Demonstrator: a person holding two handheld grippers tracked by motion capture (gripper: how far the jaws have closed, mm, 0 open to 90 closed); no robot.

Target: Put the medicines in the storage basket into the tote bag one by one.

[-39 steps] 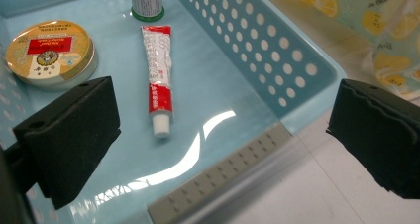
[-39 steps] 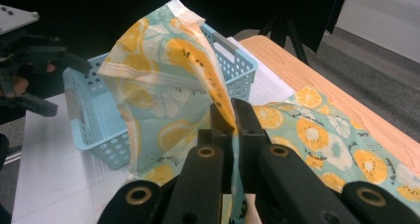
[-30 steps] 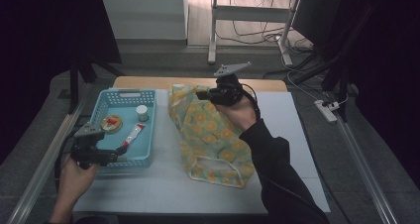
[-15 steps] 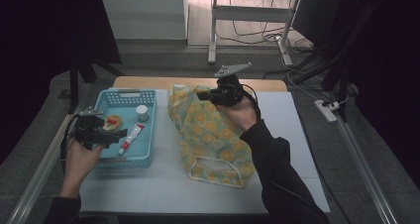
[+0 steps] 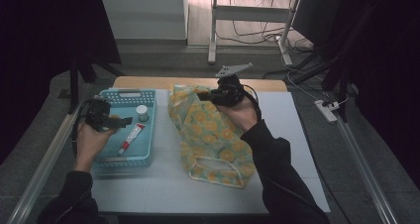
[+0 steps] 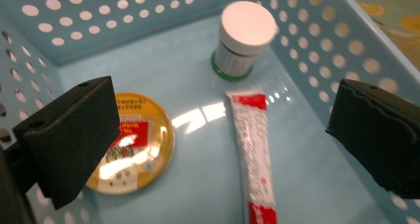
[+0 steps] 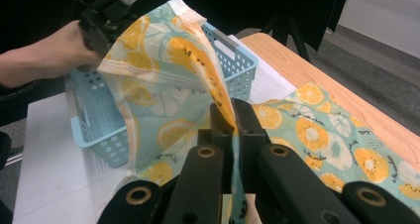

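Over blue basket (image 5: 148, 110) at worktop's left | left gripper (image 5: 111, 122) hovered, jaws wide apart, lined up on red-and-white tube (image 6: 252, 149) | right gripper (image 7: 230, 122) clamped shut on fruit-print bag (image 5: 208, 130) rim (lifted, presumably to hold mouth open for loading).

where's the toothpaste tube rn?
The tube lies flat on the floor of the blue basket at the table's left, between the round yellow tin and the basket's right wall, just below the white-capped jar.

place: lab or test room | cues: dark curtains, white table (image 5: 297, 149), floor cables (image 5: 257, 33) (power strip (image 5: 328, 111) too)
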